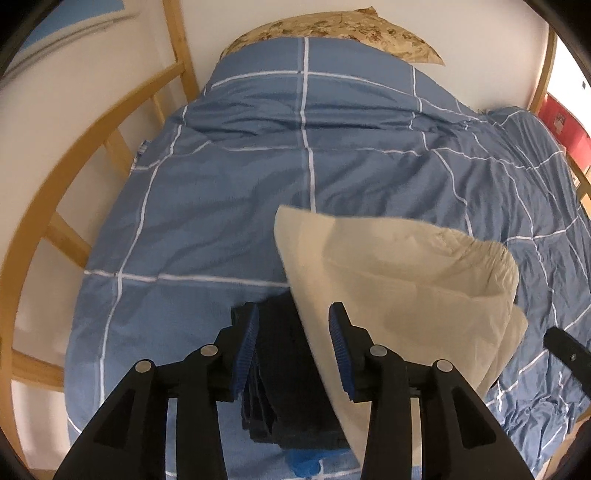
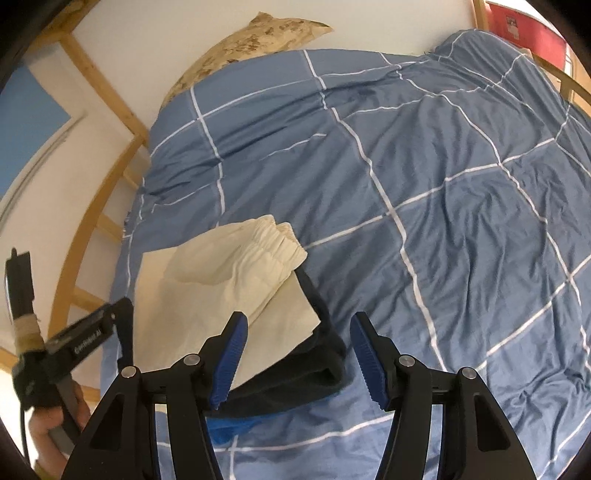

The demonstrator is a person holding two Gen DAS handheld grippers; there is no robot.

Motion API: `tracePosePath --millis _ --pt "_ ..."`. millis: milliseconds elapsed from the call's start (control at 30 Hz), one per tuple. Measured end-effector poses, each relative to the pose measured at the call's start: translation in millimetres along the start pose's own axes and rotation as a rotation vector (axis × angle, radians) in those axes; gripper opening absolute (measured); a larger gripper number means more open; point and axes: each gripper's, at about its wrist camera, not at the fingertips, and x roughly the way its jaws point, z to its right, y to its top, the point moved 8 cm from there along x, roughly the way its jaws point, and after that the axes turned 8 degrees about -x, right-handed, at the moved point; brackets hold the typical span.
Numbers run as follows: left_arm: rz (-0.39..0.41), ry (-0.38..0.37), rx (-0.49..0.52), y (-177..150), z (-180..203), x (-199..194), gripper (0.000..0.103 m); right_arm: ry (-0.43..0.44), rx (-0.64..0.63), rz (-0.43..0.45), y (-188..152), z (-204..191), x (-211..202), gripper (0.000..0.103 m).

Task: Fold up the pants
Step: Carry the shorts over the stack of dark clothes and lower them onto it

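Left wrist view: cream pants [image 1: 399, 280], one folded pair of soft cotton with a gathered elastic waistband, lying on a folded dark garment [image 1: 291, 373] on the bed
Left gripper [image 1: 293, 350]: black frame, two ribbed blue pads [image 1: 245, 350], jaws spread apart and released, hovering over the stack's near-left edge, gripping nothing
Duvet [image 1: 229, 192]: one, blue with thin white grid lines, rumpled
Pillow [image 1: 332, 27]: one, beige floral print, at the far end
Bed frame [image 1: 74, 155]: light wooden slats beside a white wall

Right wrist view: right gripper [image 2: 293, 356] has the same black frame and blue pads, jaws wide and released, above the stack's near-right corner
Pants position: cream pair [image 2: 221, 291] sits at the duvet's [image 2: 443, 184] near-left part, atop the dark garment [image 2: 314, 373]
Writing: white lettering on the left gripper's body [image 2: 79, 341], too blurred to read
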Motion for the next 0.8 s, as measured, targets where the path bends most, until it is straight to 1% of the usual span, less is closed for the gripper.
tracePosePath --millis 67,100,167,267,400,467,533,567,667,767,800 --pt "-0.068 -0.012 -0.001 -17 2 11 0.038 -0.006 -0.012 0.002 0 -1 1 0.059" --pt "-0.079 -0.011 0.007 -25 3 13 0.039 -0.001 -0.017 0.006 1 -1 1 0.059" --pt "-0.073 -0.001 0.021 -34 5 10 0.039 0.015 -0.029 0.028 5 -3 0 0.059" --pt "-0.079 -0.013 -0.006 -45 3 7 0.039 0.029 -0.060 0.069 15 -8 -3 0.059" --pt "-0.089 -0.019 -0.030 -55 0 5 0.039 0.078 -0.086 0.074 29 -17 14 0.059" --pt "-0.092 -0.020 -0.034 -58 -2 4 0.040 0.074 -0.097 0.056 32 -18 28 0.059" --pt "-0.092 -0.017 -0.036 -62 -3 3 0.041 0.031 -0.141 0.011 29 -17 46 0.059" --pt "-0.094 -0.016 -0.038 -64 -4 3 0.044 0.025 -0.149 -0.008 26 -15 52 0.059" --pt "-0.116 -0.011 -0.054 -72 -5 6 0.051 0.021 -0.113 -0.044 11 -2 56 0.059" --pt "-0.150 -0.016 -0.073 -82 -8 14 0.054 0.010 -0.087 -0.113 -11 9 61 0.058" --pt "-0.159 -0.018 -0.077 -86 -9 16 0.055 0.018 -0.073 -0.141 -22 11 63 0.058"
